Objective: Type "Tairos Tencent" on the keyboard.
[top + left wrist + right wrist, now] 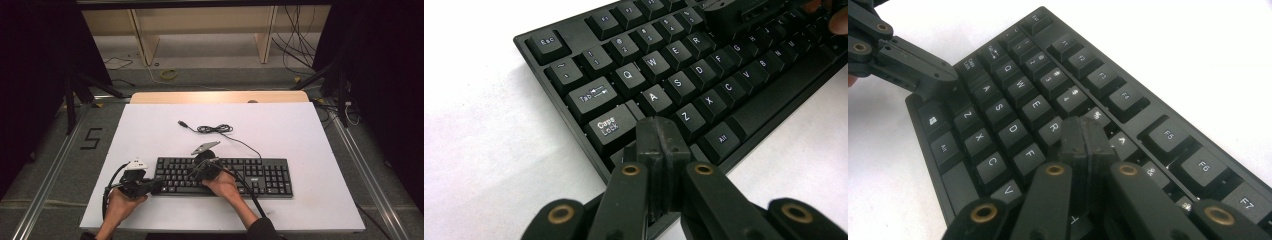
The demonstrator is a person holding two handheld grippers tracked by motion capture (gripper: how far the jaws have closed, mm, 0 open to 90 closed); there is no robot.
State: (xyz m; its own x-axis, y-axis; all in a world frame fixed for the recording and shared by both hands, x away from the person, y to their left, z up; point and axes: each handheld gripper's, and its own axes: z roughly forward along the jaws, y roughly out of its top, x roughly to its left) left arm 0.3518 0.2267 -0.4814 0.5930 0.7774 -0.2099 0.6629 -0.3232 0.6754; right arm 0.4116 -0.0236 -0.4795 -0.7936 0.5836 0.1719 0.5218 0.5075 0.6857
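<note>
Keyboard [222, 176]: black, full-size; lies flat on the white desk [300, 135], toward the near edge, long side parallel to that edge.
Keyboard cable [220, 130]: runs from the back of the keyboard, loosely bundled on the desk behind it, plug end lying free to the left.
Left hand-held gripper [159, 184]: at the keyboard's left end, jaws pressed together with nothing between them; in the left gripper view the tips [659, 137] sit over the keys just below Caps Lock and A.
Right hand-held gripper [196, 172]: over the left-middle of the keyboard, jaws pressed together, empty; in the right gripper view the tips [1083, 137] sit by the R and F keys.
Hands: left hand [120, 200] and right hand [225, 186] each grip a tool from the near side.
Contact: whether the tips press keys, cannot tell.
</note>
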